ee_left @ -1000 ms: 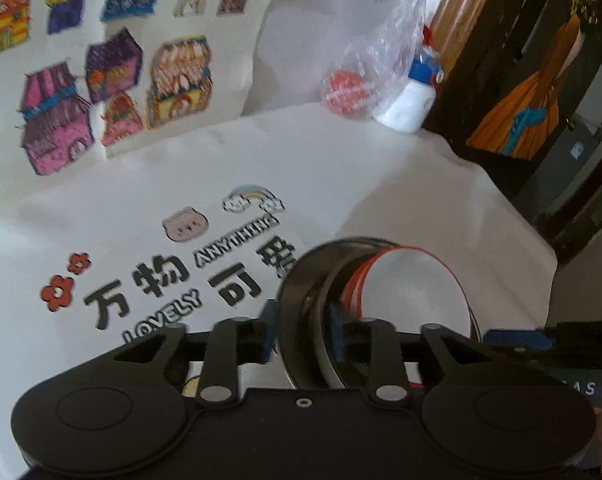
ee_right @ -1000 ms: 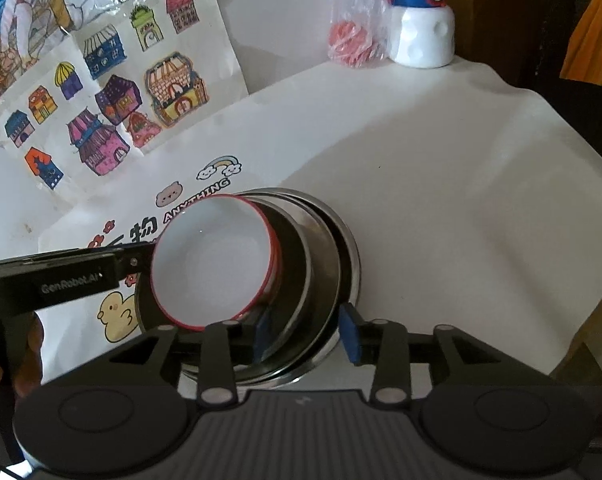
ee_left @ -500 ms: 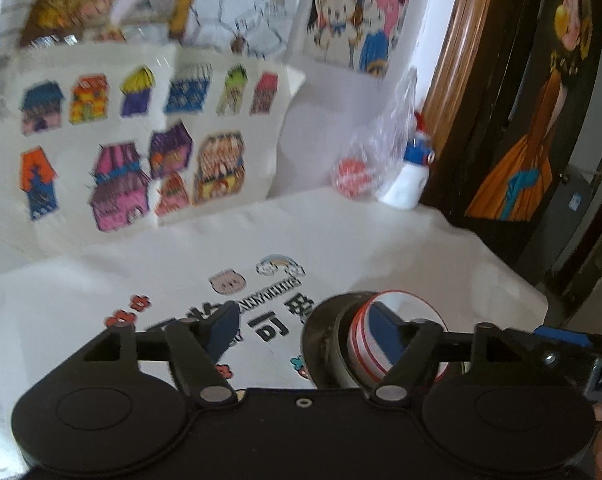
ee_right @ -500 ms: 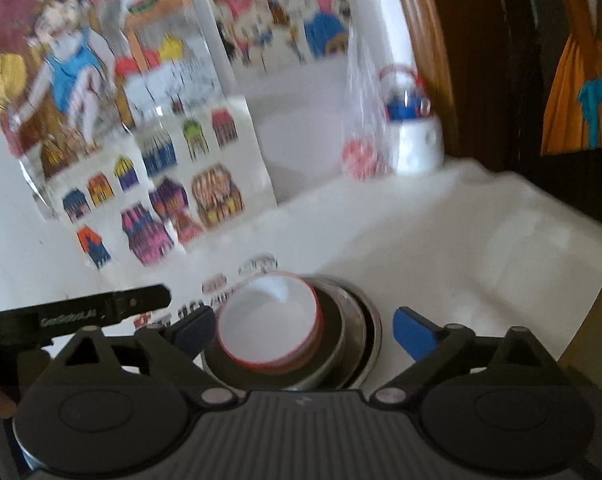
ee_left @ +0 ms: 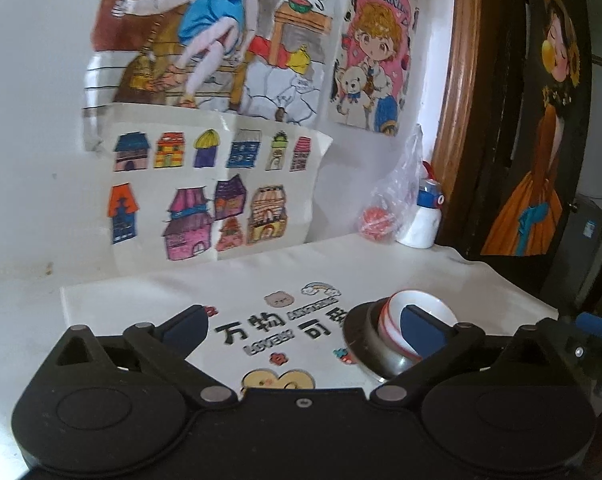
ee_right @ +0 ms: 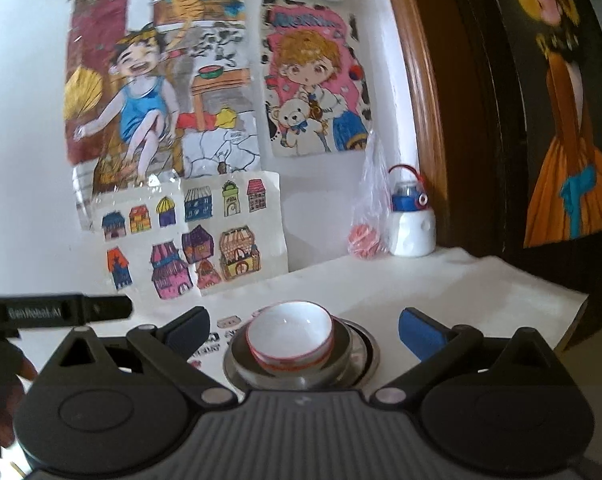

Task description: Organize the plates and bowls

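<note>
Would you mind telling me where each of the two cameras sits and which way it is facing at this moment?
Left wrist: on the left gripper, facing the wall drawings; open fingers, the stacked dishes at right.
Right wrist: on the right gripper, facing the same wall; open fingers frame the white bowl; a hand at left.
Shared: stack, drawings, white bottle, plastic bag.

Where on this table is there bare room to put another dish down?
Right of the nested bowls, plain white cloth runs to the table edge. More bare cloth lies between the stack and the bottle with its plastic bag. Left of the stack, only printed cloth. That back corner is crowded.
</note>
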A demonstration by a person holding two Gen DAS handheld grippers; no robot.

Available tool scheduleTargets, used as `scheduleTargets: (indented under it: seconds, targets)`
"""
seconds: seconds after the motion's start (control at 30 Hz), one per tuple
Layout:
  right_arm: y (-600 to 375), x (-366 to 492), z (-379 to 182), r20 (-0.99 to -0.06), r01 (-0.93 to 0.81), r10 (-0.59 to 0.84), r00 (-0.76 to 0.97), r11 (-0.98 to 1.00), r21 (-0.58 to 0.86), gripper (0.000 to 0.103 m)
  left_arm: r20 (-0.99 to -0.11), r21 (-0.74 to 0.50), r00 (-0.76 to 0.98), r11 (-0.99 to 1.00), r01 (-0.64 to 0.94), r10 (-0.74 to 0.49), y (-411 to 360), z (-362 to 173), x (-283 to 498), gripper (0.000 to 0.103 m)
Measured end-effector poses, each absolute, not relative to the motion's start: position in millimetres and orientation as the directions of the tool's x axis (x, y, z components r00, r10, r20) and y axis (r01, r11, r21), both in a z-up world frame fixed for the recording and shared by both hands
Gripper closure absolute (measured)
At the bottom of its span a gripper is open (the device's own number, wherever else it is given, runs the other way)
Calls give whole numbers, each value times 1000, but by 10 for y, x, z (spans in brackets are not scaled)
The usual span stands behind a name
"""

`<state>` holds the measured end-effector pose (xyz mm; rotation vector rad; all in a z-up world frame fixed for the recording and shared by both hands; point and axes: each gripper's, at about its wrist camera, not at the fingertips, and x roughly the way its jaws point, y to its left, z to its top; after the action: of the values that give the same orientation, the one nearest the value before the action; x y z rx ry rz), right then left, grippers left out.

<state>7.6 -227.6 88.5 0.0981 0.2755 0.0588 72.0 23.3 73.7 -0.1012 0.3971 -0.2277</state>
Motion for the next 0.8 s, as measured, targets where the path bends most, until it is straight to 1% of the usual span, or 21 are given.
scheduleTargets:
  seconds: [0.1, 0.2, 0.3, 0.47, 0.6, 0.8]
  targets:
    - [-2234, -33, 795, -264, -37, 59, 963, 995, 89, 0, -369, -131, 902, 974, 187, -223, 244, 655, 611, 1]
    - [-2271, -116, 720, -259, -28, 62, 964, 991, 133, 0, -360, -132, 910, 977, 168, -205, 271, 565, 499, 1]
    - [-2297, -194, 654, -244, -12, 48, 969, 989, 149, 0, -347, -149, 920, 979, 135, -180, 297, 466, 392, 1]
    - [-2325, -299, 571, -221, 0, 38, 975, 985, 171, 0, -363, -155, 918, 982, 109, -159, 296, 327, 311, 1]
    - [-2336, -355, 514, -212, 23, 11, 977, 988, 155, 0, -363, -144, 919, 984, 103, -150, 273, 273, 279, 1]
    - [-2388, -357, 388, -220, 50, -15, 975, 987, 153, 0, -371, -154, 915, 982, 106, -157, 272, 237, 276, 1]
